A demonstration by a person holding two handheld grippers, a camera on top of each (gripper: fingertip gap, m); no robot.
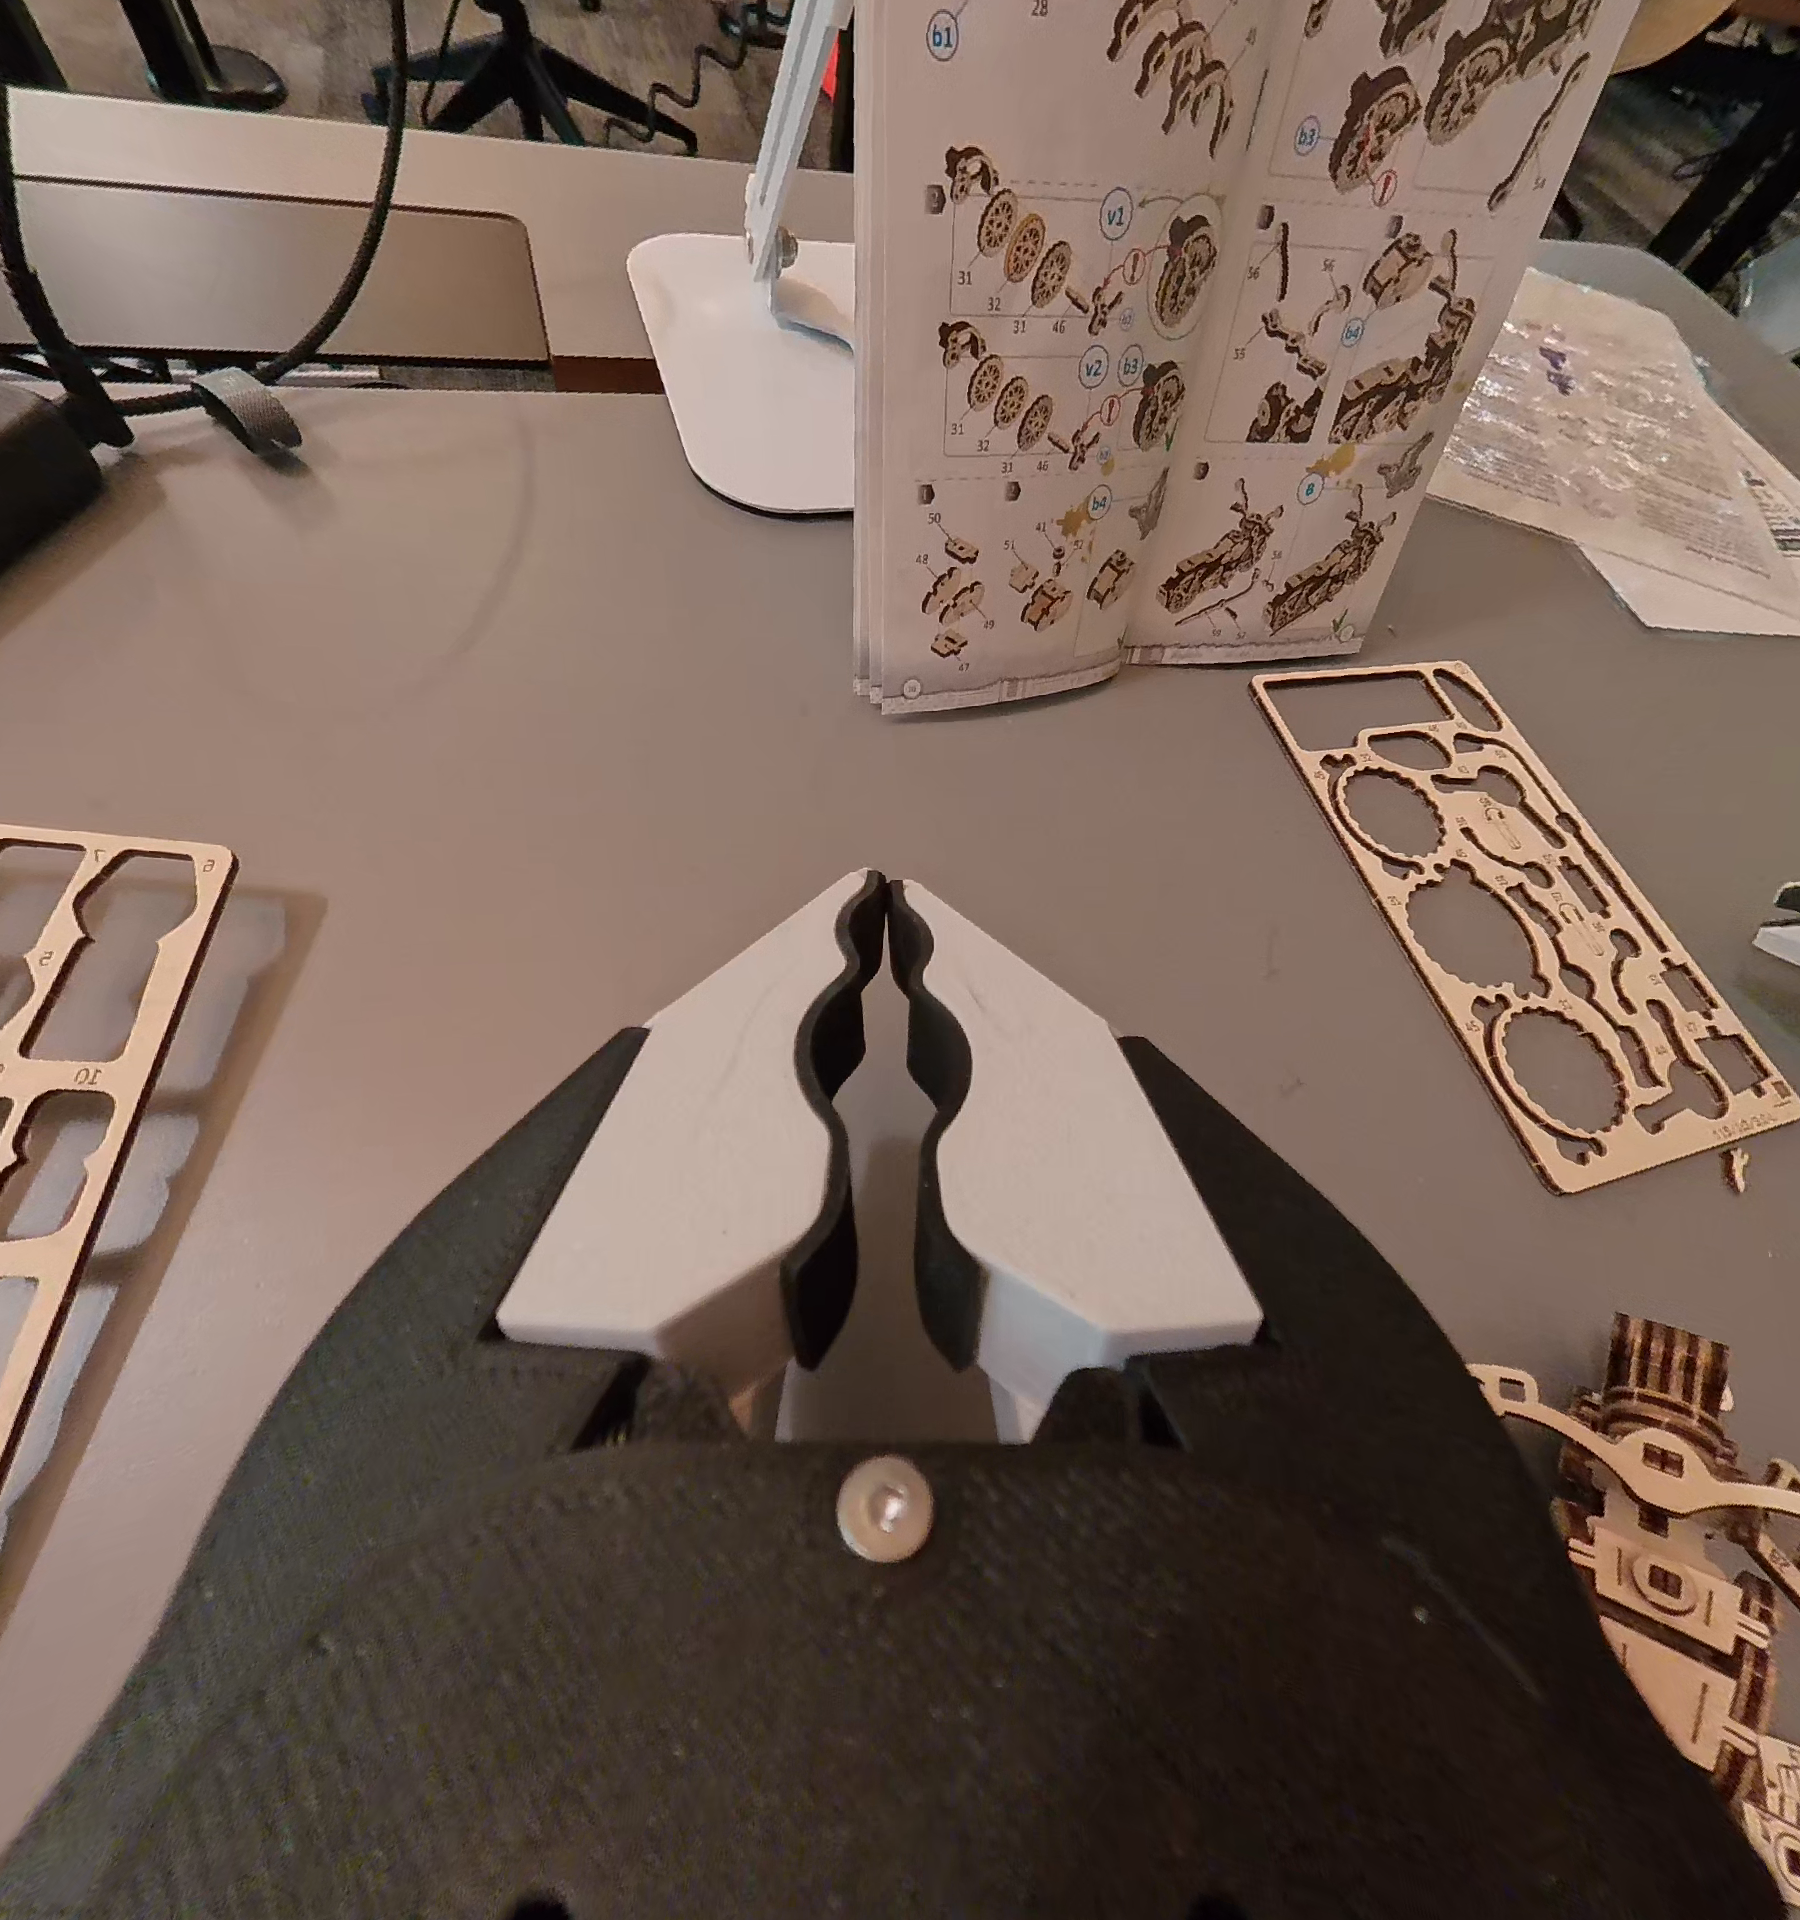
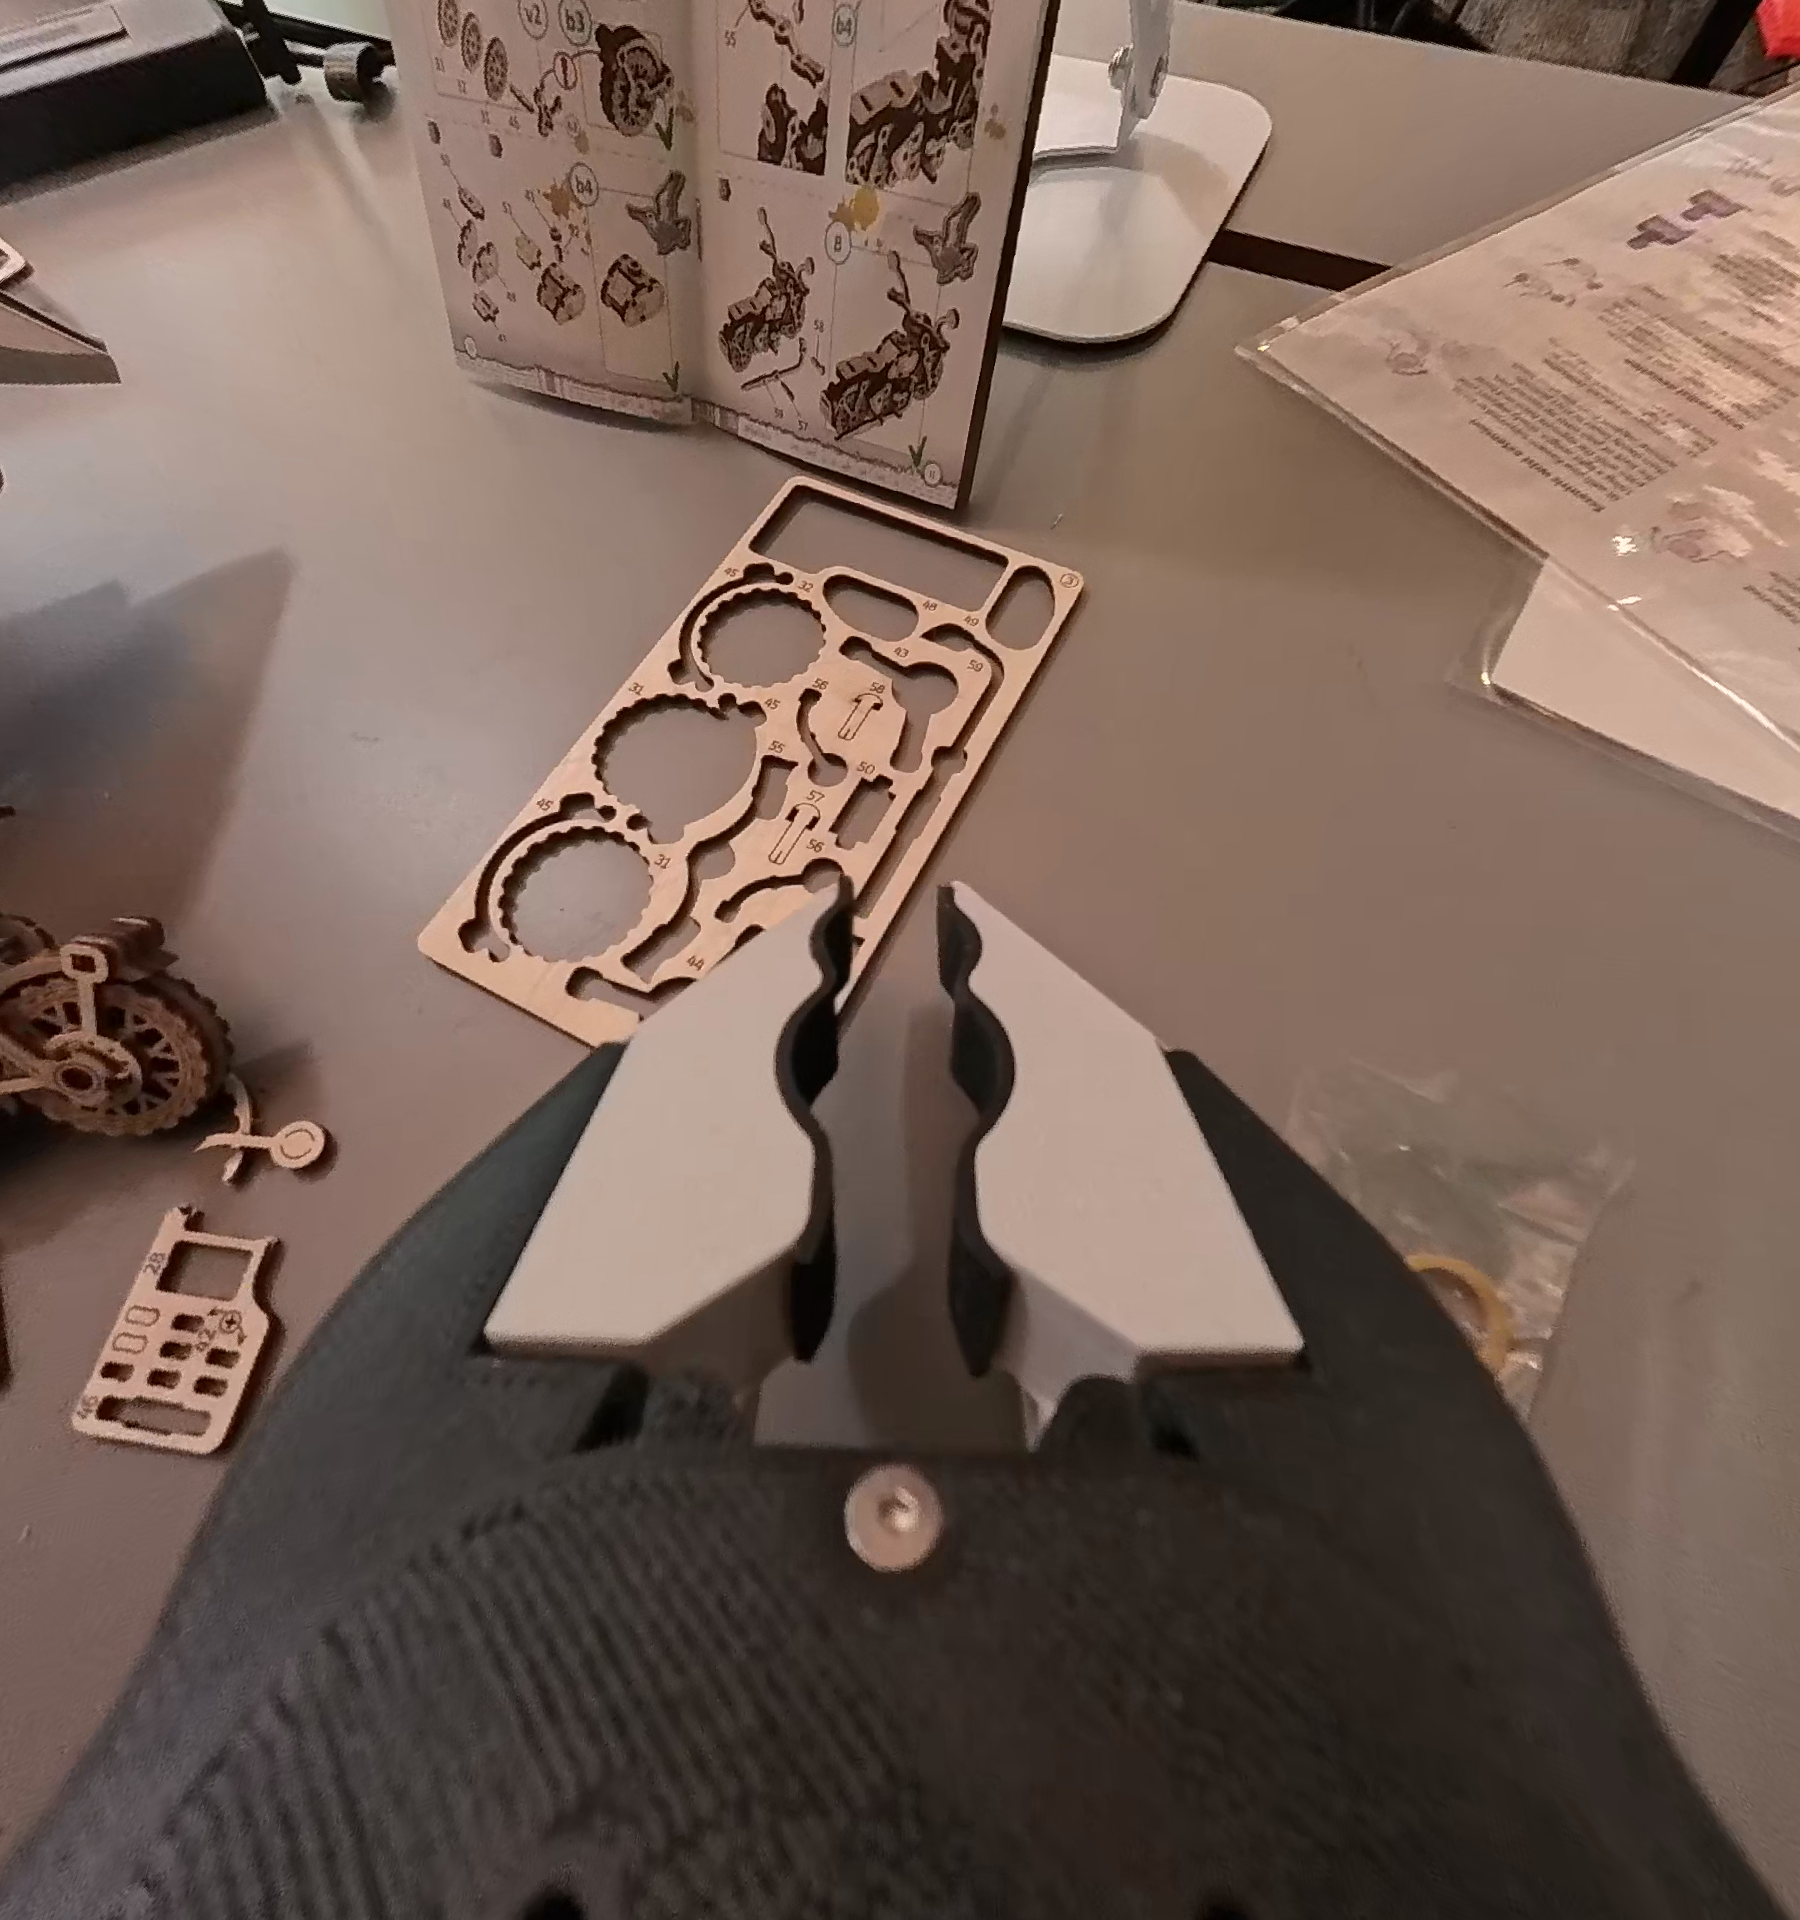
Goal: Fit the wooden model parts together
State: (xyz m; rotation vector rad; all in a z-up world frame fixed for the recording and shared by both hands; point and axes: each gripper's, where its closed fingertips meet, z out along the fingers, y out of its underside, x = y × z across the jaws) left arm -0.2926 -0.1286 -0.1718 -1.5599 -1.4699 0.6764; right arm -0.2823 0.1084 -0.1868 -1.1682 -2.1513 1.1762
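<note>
**Between grasps, both claws empty above the grey table**

Far left: a mostly emptied wooden sheet lying flat. Next to it, left gripper hovering over bare table, tips pressed together on nothing. Near left in the right wrist view: the part-built wooden motorcycle, upright, with a small cross-shaped loose piece just beside its wheel and a small slotted offcut nearer still. Centre: right gripper parted a little, empty, poised over the near edge of the punched-out parts sheet, where two small pin-like pieces apparently remain in the wood.

Probably a picking step: no part in either claw, so nothing being joined yet. Next move likely calling for a fine pinch on a thin flat piece, either pressed out of the sheet or lifted off the table, then carried left to the motorcycle.

Beyond the sheet: instruction booklet propped upright before a white stand. Far right: papers in a plastic sleeve; near right, a small clear bag. Nothing blocking the path from sheet to model.
</note>
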